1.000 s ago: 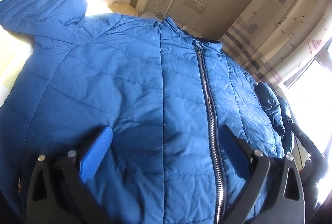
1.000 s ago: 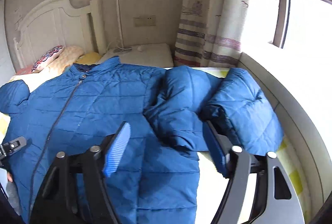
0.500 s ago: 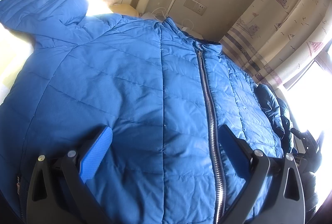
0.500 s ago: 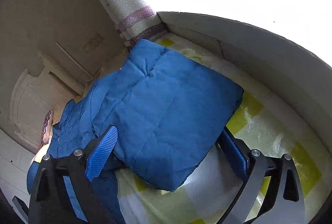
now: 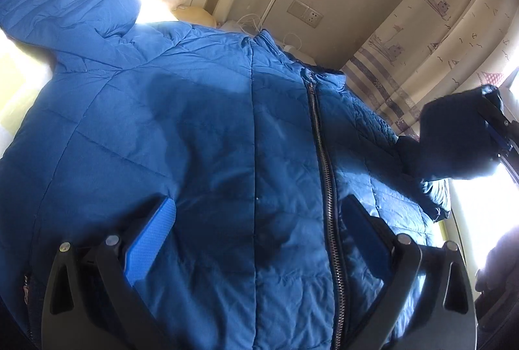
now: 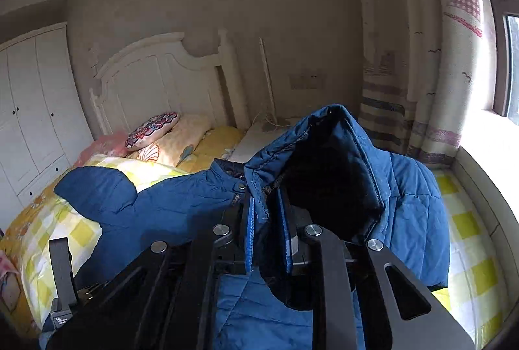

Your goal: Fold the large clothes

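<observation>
Two grippers: right gripper [image 6: 267,239] pinches jacket [image 5: 211,155] sleeve cuff [image 6: 327,168] at 12 o'clock; left gripper [image 5: 256,239] spread above zipper [image 5: 326,175].

Your left gripper [image 5: 256,239] hangs over the jacket [image 5: 194,139], which lies front-up on the bed [image 6: 65,239], its zipper [image 5: 321,162] between your fingers nearer the right one. Your right gripper [image 6: 267,239] holds the cuff of a sleeve [image 6: 327,175] raised above the jacket. Pillows [image 6: 152,129] lie beyond the collar, against the headboard [image 6: 155,80]; the curtain [image 6: 405,58] hangs to your right
</observation>
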A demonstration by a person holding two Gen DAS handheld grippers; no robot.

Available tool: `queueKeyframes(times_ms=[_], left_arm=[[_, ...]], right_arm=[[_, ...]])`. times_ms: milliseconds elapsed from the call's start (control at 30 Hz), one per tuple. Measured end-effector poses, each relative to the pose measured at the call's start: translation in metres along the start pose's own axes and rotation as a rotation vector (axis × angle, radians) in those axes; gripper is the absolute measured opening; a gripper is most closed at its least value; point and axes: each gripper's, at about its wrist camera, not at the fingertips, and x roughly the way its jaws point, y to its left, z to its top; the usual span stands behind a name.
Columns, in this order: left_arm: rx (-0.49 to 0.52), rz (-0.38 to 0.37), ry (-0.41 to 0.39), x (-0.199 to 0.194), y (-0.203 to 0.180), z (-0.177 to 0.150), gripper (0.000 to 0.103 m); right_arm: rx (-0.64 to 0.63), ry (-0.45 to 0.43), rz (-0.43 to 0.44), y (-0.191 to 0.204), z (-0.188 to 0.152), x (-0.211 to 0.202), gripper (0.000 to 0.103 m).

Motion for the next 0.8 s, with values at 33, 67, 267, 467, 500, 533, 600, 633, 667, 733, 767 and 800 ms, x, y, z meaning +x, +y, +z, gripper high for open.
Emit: queueKeyframes(times_ms=[33,67,267,467,500,533,600,633,667,733,767,800], left_arm=[[-0.005,-0.005,-0.002,0.000,0.001,0.000,0.101],[-0.009,-0.010,-0.004,0.000,0.002,0.000,0.101],[-0.020,-0.023,-0.009,-0.001,0.005,0.000,0.101],[-0.031,-0.033,-0.012,-0.003,0.006,0.000,0.101],[-0.032,-0.034,-0.012,-0.003,0.006,0.000,0.101],[-0.033,-0.035,-0.011,-0.003,0.006,0.000,0.101],[-0.032,-0.038,-0.005,-0.005,0.006,0.000,0.101],[-0.035,-0.042,-0.002,-0.006,0.006,0.000,0.101],[-0.033,-0.047,0.003,-0.008,0.003,0.000,0.101],[0.002,-0.074,0.019,-0.009,-0.008,0.001,0.101],[0.025,-0.084,0.019,-0.008,-0.017,0.003,0.101],[0.049,-0.086,0.013,-0.008,-0.028,0.004,0.101]], right_arm=[[-0.049,0.046,0.049,0.021,-0.002,0.012,0.059],[-0.095,0.065,0.063,0.040,-0.007,0.019,0.092],[-0.110,-0.034,-0.095,0.040,-0.047,-0.016,0.089],[0.249,-0.007,-0.447,-0.081,-0.100,-0.041,0.089],[0.297,0.012,-0.474,-0.094,-0.110,-0.040,0.089],[0.351,0.016,-0.480,-0.105,-0.117,-0.040,0.089],[0.434,0.011,-0.480,-0.120,-0.123,-0.041,0.089],[0.463,-0.001,-0.472,-0.127,-0.126,-0.043,0.089],[0.494,-0.008,-0.462,-0.132,-0.129,-0.045,0.089],[0.563,-0.046,-0.448,-0.142,-0.136,-0.050,0.089],[0.591,-0.072,-0.444,-0.146,-0.139,-0.055,0.089],[0.609,-0.090,-0.444,-0.148,-0.141,-0.058,0.089]])
